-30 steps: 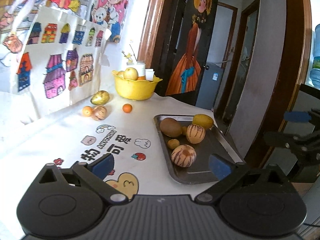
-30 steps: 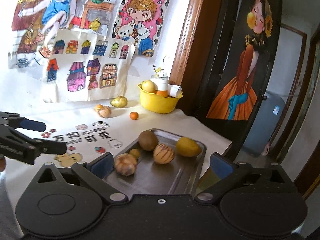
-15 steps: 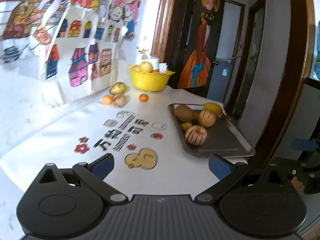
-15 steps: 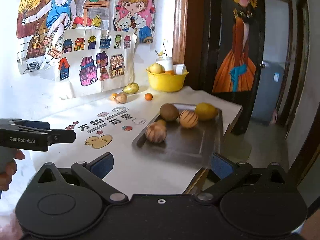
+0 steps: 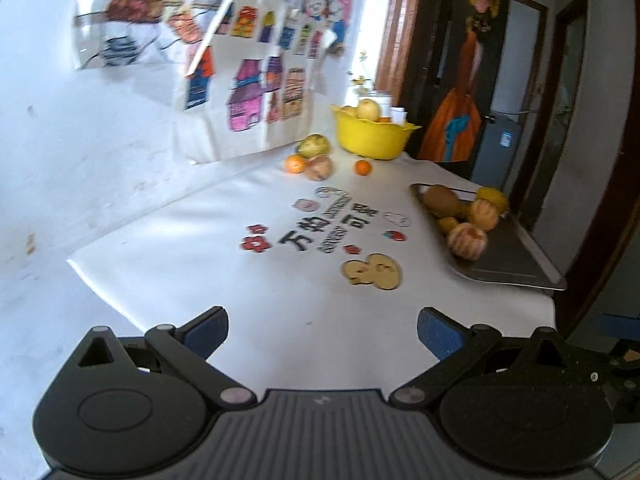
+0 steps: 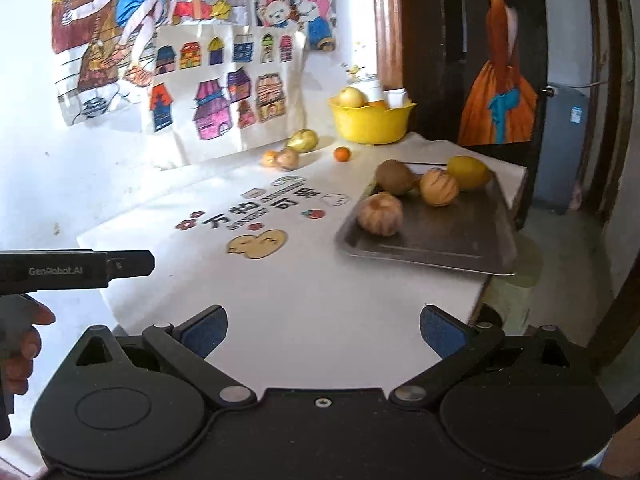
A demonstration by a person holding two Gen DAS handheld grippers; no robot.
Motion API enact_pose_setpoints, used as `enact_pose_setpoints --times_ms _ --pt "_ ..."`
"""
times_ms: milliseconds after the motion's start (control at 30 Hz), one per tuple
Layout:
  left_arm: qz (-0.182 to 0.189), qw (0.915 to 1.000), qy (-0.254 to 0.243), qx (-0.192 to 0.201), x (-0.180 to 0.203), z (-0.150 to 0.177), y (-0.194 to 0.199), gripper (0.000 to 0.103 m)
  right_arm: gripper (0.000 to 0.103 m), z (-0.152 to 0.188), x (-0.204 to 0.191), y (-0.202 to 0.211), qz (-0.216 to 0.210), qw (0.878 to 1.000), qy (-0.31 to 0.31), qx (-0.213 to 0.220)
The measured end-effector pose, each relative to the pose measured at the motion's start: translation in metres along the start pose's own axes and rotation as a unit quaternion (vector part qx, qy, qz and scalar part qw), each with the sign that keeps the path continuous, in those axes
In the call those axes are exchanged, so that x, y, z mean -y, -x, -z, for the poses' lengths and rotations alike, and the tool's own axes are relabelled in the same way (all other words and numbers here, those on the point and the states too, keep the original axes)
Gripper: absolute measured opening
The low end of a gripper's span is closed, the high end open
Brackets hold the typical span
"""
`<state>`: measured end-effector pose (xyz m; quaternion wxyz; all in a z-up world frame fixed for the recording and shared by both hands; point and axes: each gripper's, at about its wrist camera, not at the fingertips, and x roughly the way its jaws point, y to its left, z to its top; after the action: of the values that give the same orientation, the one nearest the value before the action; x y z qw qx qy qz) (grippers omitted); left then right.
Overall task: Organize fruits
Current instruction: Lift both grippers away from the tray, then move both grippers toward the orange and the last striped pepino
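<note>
A: Where is the fruit now?

B: Split into three lots. On the metal tray (image 6: pixel 460 244) at the right edge of the counter (image 6: pixel 320 292) lie a brown kiwi (image 6: pixel 395 176), a yellow lemon (image 6: pixel 468 173) and two striped round fruits (image 6: pixel 438 187). At the back, the yellow bowl (image 6: pixel 370 122) holds a pale apple (image 6: pixel 352 97). Loose beside it are a green-yellow pear (image 6: pixel 303 140), a small orange (image 6: pixel 342 154) and two more small fruits, which touch each other.

A: And the fingers?

B: The left gripper (image 5: pixel 322 330) and the right gripper (image 6: pixel 323 330) are both spread wide with nothing between them, held low at the near edge, well apart from all the fruit.

A: How would the fruit handle?

B: I judge it light, round and ready to roll. The smooth-skinned pieces may slip, and the pear could bruise. Take each across its widest part, with gentle pressure.

A: Any writing?

B: "GenRobot.AI" shows on the left gripper's body in the right wrist view. The counter cover carries large Chinese characters (image 6: pixel 260 210) among cartoon stickers, a yellow duck (image 6: pixel 258 243) nearest; the small Latin line below them is too blurred to read.
</note>
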<state>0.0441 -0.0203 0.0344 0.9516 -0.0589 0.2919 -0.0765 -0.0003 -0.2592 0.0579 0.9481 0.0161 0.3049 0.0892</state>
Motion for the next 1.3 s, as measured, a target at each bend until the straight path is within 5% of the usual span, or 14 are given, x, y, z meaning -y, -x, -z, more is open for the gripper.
enact_pose_setpoints --times_ms 533,833,1067,1300 --pt "-0.047 0.9980 0.041 0.007 -0.034 -0.015 -0.012 0.102 0.102 -0.017 -0.015 -0.050 -0.043 0.998 -0.005 -0.033" --pt "-0.072 0.9960 0.052 0.002 -0.045 -0.033 -0.041 0.102 0.102 -0.040 -0.005 -0.078 -0.066 0.998 0.017 -0.015" --pt "-0.078 0.9969 -0.016 0.003 -0.042 -0.060 -0.075 0.103 0.102 -0.075 0.011 -0.100 -0.080 0.994 0.076 -0.010" --pt "-0.035 0.9948 -0.095 0.017 -0.041 -0.089 -0.110 0.103 0.102 -0.115 0.034 -0.121 -0.077 0.987 0.140 -0.016"
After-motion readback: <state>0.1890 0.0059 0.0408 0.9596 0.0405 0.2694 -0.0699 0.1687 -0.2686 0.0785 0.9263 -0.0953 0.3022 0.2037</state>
